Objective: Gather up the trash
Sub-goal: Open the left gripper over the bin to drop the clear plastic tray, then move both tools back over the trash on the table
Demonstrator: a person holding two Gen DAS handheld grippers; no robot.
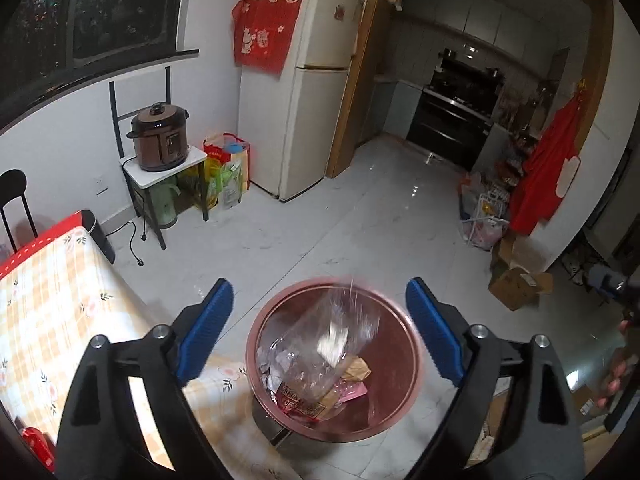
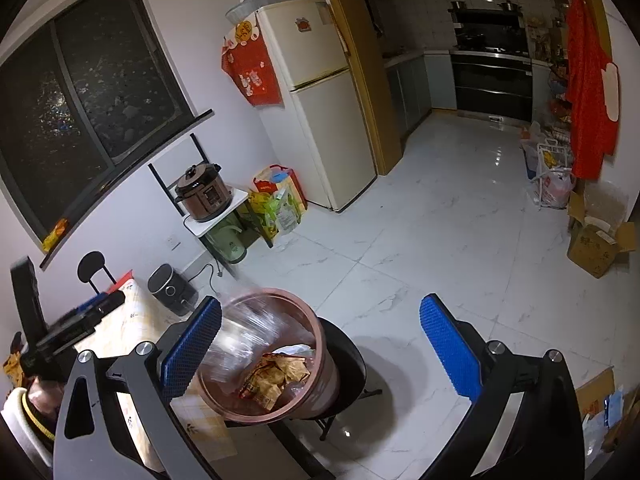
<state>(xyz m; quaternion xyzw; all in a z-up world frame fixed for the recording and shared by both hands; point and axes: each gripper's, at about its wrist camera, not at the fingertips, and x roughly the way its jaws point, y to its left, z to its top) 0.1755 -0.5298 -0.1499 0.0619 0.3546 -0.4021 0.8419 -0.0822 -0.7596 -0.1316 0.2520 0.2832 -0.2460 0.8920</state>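
My left hand-held gripper (image 1: 320, 320) gapes wide, empty, above the pink bin (image 1: 400, 412); a clear plastic bag (image 1: 336, 344), blurred, lies at its mouth over wrappers. Light, limp, slippery: pinch a gathered fold. Right hand-held gripper (image 2: 320, 344) likewise released. Tabletop (image 1: 60, 312) edge left; open floor (image 1: 360, 220) beyond.
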